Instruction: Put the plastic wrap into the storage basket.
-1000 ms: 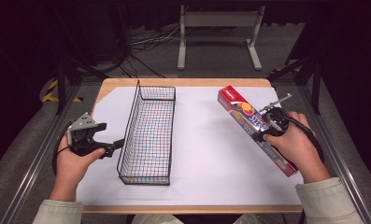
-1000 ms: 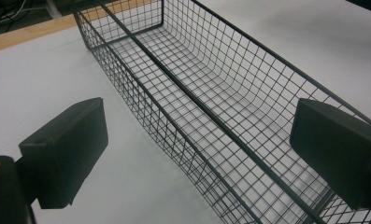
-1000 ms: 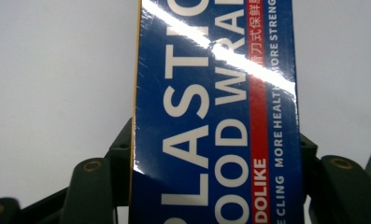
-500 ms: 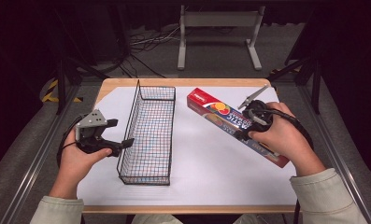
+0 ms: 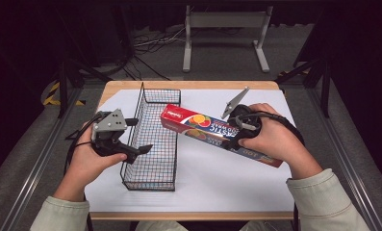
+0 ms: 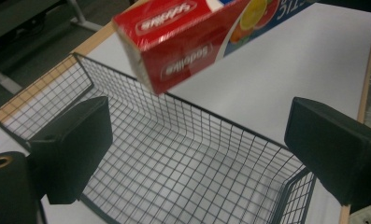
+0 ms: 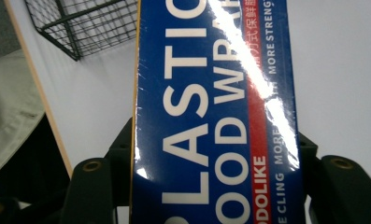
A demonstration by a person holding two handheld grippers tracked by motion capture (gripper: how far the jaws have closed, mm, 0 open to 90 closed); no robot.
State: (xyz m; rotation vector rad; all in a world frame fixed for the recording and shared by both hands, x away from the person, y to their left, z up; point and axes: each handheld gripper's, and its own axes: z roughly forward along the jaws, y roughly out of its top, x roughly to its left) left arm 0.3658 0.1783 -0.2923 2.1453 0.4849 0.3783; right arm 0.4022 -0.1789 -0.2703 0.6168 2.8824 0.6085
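The box (image 5: 217,132) is gripped mid-length in the right gripper (image 5: 234,137) and carried clear of the table, its red end poised over the basket (image 5: 152,144) rim. The left gripper (image 5: 145,148) is held over the basket's near wall, jaws wide, nothing between them. For a clean drop, the box should be turned parallel to the long basket, then lowered level before release. One box, one basket, two grippers are counted.

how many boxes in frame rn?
1: the plastic wrap box, gripped in the right gripper, its red end over the wire basket rim. Nothing lies in the basket.
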